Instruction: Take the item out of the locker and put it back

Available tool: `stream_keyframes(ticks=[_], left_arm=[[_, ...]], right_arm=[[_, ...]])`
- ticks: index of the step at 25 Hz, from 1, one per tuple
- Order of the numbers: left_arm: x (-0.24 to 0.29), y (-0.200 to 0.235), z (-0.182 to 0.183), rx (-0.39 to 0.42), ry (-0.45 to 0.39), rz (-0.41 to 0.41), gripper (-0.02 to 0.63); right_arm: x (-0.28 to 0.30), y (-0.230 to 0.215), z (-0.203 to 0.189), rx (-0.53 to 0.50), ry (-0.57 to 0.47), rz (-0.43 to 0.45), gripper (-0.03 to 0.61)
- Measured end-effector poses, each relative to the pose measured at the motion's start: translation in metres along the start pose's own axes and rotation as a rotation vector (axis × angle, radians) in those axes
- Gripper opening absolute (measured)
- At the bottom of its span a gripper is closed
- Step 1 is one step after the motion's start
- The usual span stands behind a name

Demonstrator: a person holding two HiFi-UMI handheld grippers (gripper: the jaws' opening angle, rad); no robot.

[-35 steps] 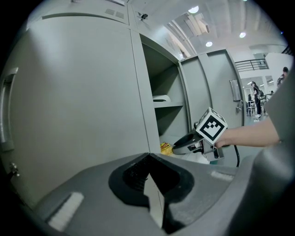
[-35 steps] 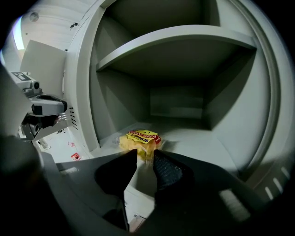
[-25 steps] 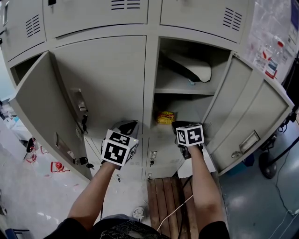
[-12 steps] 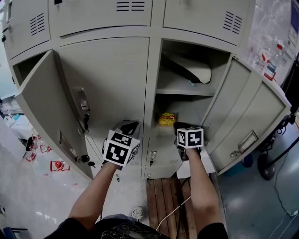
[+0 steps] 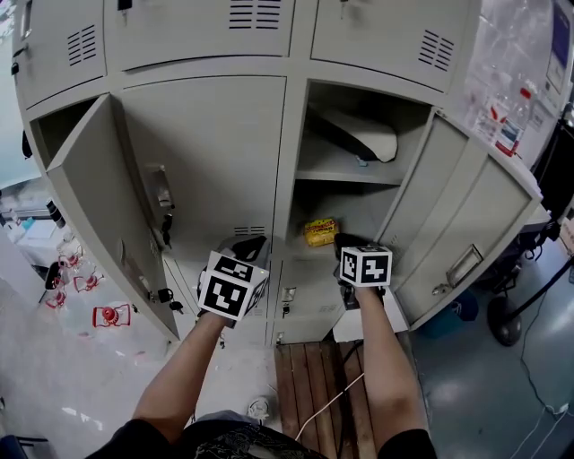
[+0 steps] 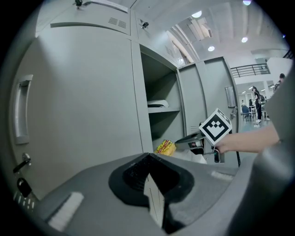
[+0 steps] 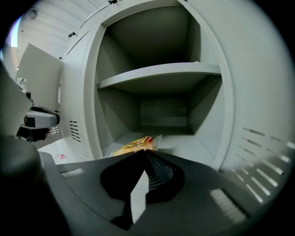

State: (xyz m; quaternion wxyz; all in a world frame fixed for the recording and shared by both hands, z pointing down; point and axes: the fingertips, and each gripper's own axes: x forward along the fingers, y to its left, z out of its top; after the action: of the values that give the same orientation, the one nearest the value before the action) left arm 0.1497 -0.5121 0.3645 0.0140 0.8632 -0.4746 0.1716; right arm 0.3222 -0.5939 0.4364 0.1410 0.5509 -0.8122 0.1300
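Reaching into the open locker (image 5: 289, 193) with one gripper while the other idles.
The left gripper (image 6: 147, 160) is clenched on nothing, and its tips face a closed locker door (image 6: 83, 106) straight ahead. To its right, the right gripper (image 7: 144, 153) pokes into the lower compartment. Its jaws are pinched together on the near edge of the yellow packet (image 7: 136, 143), which sits right at the tips, under the shelf (image 7: 159, 73). Further right of that gripper, the open door (image 5: 466, 233) stands swung outward.

I'm working in what looks like a workplace locker area: grey steel lockers (image 5: 206, 152), bare concrete floor (image 5: 502, 385), high hall ceiling lights (image 6: 197, 14).
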Motion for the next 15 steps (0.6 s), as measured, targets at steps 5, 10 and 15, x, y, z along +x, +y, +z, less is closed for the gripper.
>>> stream_keyframes(ticks=[5, 10, 15], left_arm=[[-0.01, -0.008, 0.002, -0.006, -0.011, -0.002, 0.0], [-0.023, -0.016, 0.001, -0.01, -0.019, -0.001, 0.0], [-0.037, -0.022, 0.002, -0.009, -0.035, 0.007, 0.0]], right_arm=[[-0.017, 0.004, 0.007, 0.002, -0.027, 0.0, 0.027], [-0.038, 0.012, 0.013, -0.007, -0.052, -0.001, 0.028], [-0.065, 0.018, 0.019, -0.015, -0.084, -0.015, 0.028]])
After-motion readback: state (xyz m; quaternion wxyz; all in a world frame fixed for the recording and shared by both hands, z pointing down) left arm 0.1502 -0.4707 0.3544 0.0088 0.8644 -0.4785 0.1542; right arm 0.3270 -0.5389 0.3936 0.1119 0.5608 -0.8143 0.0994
